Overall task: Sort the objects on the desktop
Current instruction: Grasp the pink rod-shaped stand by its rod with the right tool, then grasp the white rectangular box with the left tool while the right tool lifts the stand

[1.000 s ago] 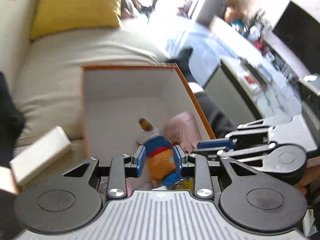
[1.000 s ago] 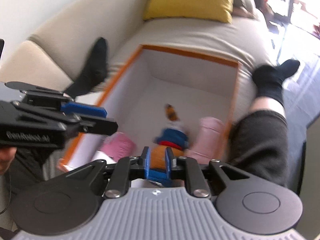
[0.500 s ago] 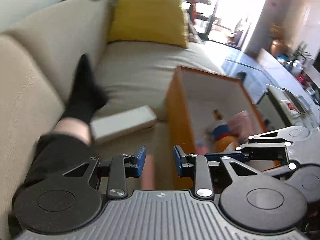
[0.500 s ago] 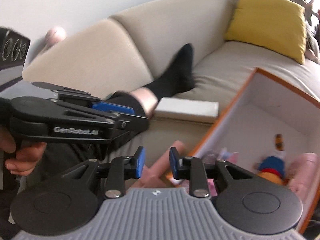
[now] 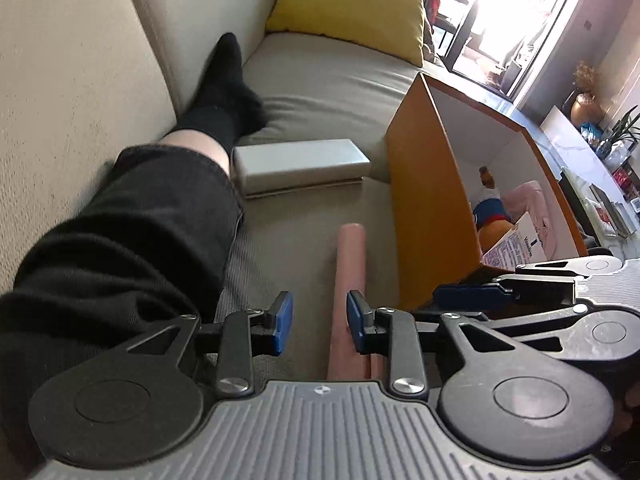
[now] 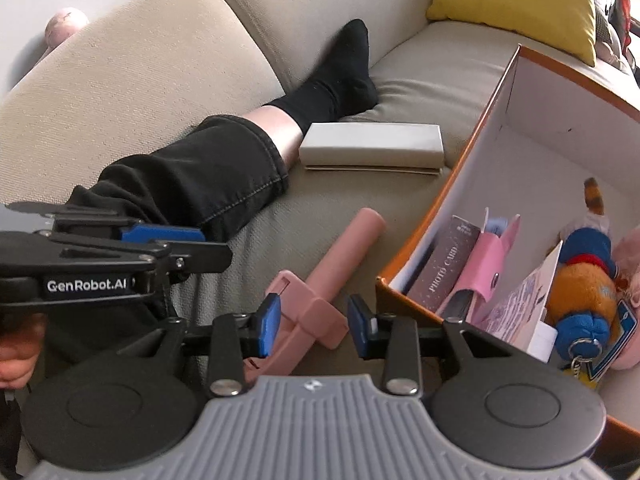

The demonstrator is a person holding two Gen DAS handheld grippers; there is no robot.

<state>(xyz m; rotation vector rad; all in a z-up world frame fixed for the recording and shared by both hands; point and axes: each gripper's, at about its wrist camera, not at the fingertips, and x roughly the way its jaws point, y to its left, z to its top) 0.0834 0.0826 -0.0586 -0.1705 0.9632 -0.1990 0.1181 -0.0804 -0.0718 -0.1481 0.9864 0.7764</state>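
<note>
A pink holder with a long round handle [image 6: 347, 249] lies on the beige sofa seat [image 6: 420, 80], just left of the orange box [image 6: 424, 224]. My right gripper [image 6: 314, 325] hovers over its clamp end. The jaws are opening and the pads do not press on it. My left gripper [image 5: 319, 322] is open over the same pink handle [image 5: 351, 256], which runs under its right finger; it shows side-on as the left gripper [image 6: 212, 246] in the right wrist view. The right gripper [image 5: 436, 304] reaches in beside the box wall [image 5: 432, 208].
Inside the box lie a plush toy [image 6: 584, 280], a dark photo card box [image 6: 448, 264], a pink pouch [image 6: 496, 248] and a printed leaflet [image 6: 516, 308]. A flat white box [image 6: 372, 146] rests on the seat by a person's leg [image 6: 192, 184]. A yellow cushion [image 5: 352, 4] leans at the back.
Both views have swung from above the box leftward and down to the sofa seat, where the pink holder now lies under both grippers. The right jaws have widened. The plush toy stays in the box.
</note>
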